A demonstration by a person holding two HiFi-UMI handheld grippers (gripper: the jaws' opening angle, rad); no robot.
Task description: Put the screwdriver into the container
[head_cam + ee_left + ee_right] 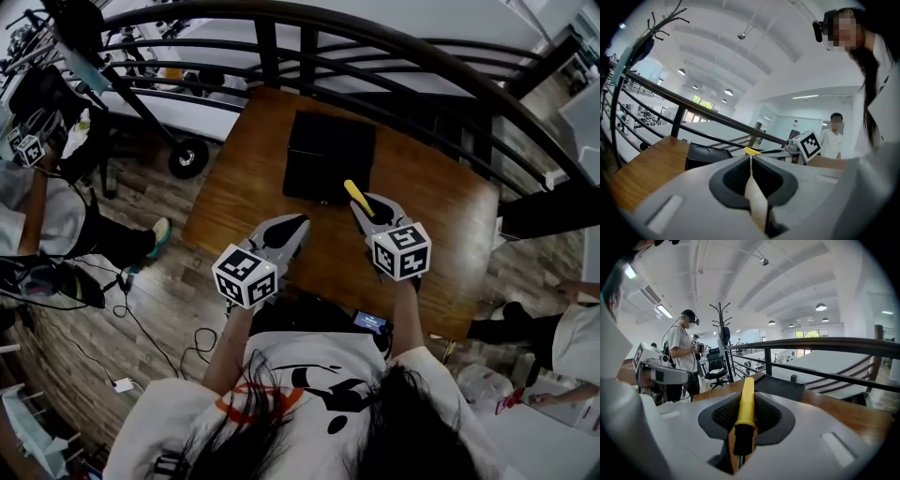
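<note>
bare table (pixel 246 192) around container (pixel 328 155), railing (pixel 267 56) behind

The shaft of the screwdriver (pixel 746 397) is swallowed by your right gripper (pixel 743 418). Only the yellow handle and black collar show, and the tip is out of sight between the clamped jaws. From your head, the container (pixel 328 155) near the far edge of the table (pixel 450 220) reads as one dark block, so you cannot tell its inside. Your head and arms cover the table's near edge. In the left gripper view, your left gripper (pixel 751 161) hides the container's lower right part.
</note>
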